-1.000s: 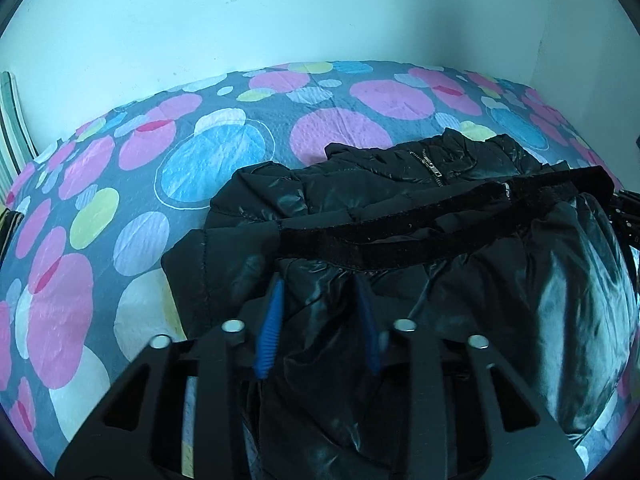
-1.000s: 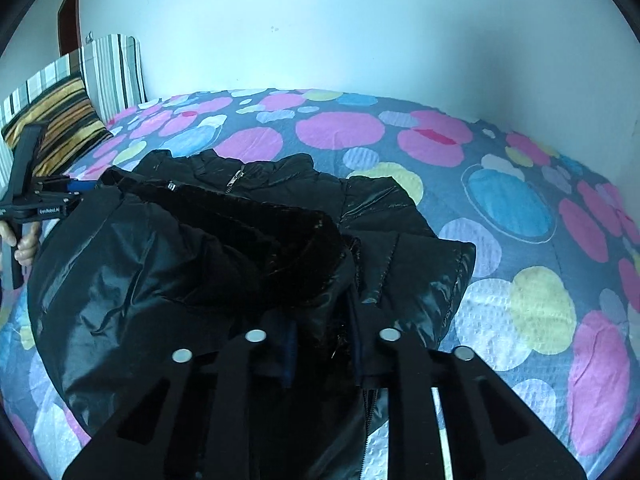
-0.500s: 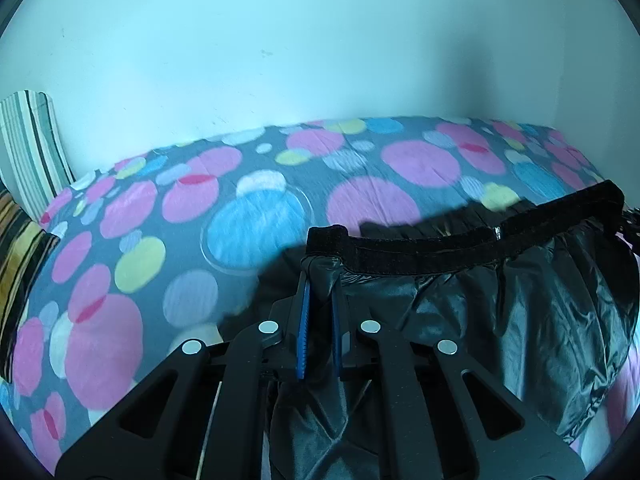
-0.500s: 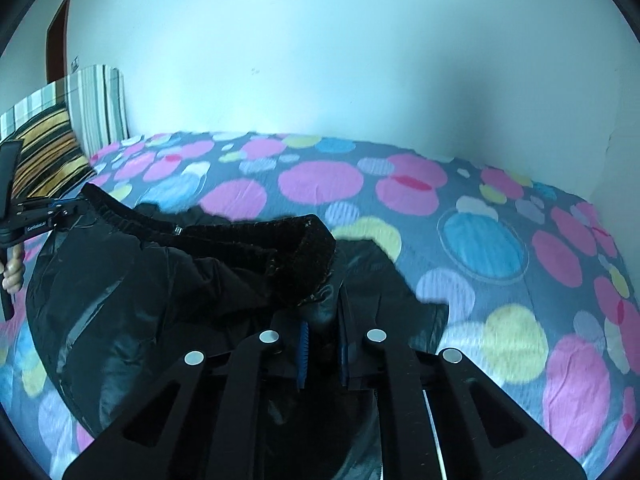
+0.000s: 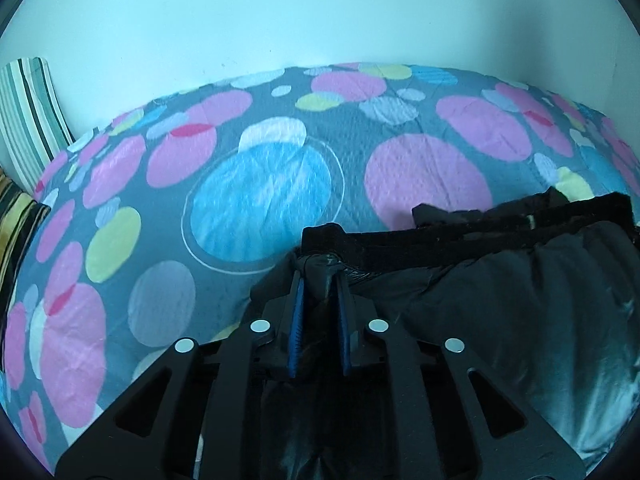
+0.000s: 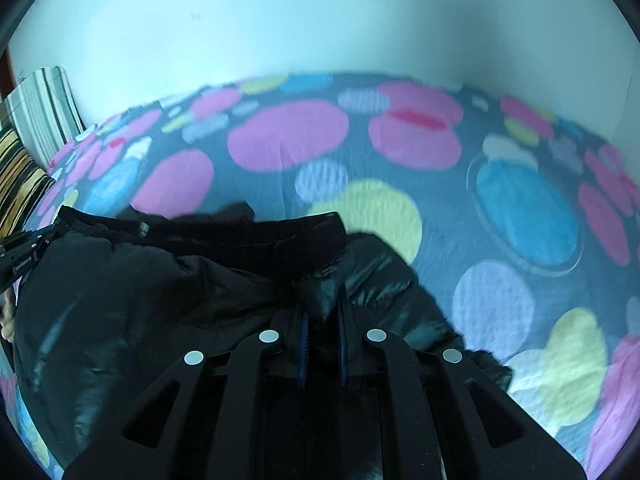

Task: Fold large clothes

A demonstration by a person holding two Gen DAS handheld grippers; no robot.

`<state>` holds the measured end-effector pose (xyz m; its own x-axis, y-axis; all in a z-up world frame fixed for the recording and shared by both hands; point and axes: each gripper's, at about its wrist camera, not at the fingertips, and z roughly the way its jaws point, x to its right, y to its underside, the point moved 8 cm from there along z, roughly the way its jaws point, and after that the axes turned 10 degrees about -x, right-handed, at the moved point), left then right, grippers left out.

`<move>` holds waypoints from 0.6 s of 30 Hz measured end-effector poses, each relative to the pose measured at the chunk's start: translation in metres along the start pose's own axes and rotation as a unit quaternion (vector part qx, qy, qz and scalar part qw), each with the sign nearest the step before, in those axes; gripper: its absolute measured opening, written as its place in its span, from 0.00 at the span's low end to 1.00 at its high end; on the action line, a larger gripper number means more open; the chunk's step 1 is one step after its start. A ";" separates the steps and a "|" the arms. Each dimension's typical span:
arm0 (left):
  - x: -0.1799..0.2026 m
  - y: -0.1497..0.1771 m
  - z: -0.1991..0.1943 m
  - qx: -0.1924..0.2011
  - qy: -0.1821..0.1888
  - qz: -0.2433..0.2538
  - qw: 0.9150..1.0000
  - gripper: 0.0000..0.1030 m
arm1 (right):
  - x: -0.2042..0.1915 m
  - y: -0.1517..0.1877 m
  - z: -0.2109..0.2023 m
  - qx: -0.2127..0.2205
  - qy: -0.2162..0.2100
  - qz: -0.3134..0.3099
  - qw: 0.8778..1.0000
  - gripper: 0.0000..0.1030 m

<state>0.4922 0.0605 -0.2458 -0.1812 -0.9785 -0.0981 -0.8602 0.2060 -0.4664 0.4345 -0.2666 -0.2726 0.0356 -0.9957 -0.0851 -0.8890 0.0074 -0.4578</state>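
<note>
Left wrist view first: the black jacket (image 5: 500,300) is a glossy, puffy garment with a matte, fuzzy black band (image 5: 460,236) running along its upper edge. It lies on the bedspread (image 5: 260,184), a grey cloth covered in pink, blue, yellow and lilac circles, and fills the right and lower part of this picture. The left gripper (image 5: 319,280) is nearly closed, its blue-lined fingers (image 5: 297,320) pinching a bunched fold of shiny fabric at the left end of the band; its jaws have just eased slightly wider with the cloth still between them. A striped pillow (image 5: 28,120) leans against the pale wall (image 5: 320,20) at the far left.

Right wrist view: the same jacket (image 6: 140,300) fills the left and lower part, the band (image 6: 240,236) stretched across the picture from the far-left edge to the middle. The right gripper (image 6: 322,292) is almost fully closed, gripping a shiny fold just under the band's right end. Only this view shows the other gripper (image 6: 24,248) from outside, at the far-left edge by the band's opposite end, with part of a hand (image 6: 8,320) below it. A second pillow (image 6: 20,176) with yellow and dark stripes shows more clearly here, in front of the green-striped one (image 6: 48,108). The bedspread (image 6: 500,208) is somewhat blurred.
</note>
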 end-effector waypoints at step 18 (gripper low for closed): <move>0.000 0.005 0.021 -0.005 0.008 -0.014 1.000 0.18 | 0.002 0.007 0.032 -0.022 -0.003 0.009 1.000 0.17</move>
<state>0.4976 0.0612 -0.2665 -0.1642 -0.9839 -0.0712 -0.8701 0.1784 -0.4595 0.4430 -0.2653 -0.3037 0.0219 -0.9949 -0.0987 -0.9088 0.0213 -0.4167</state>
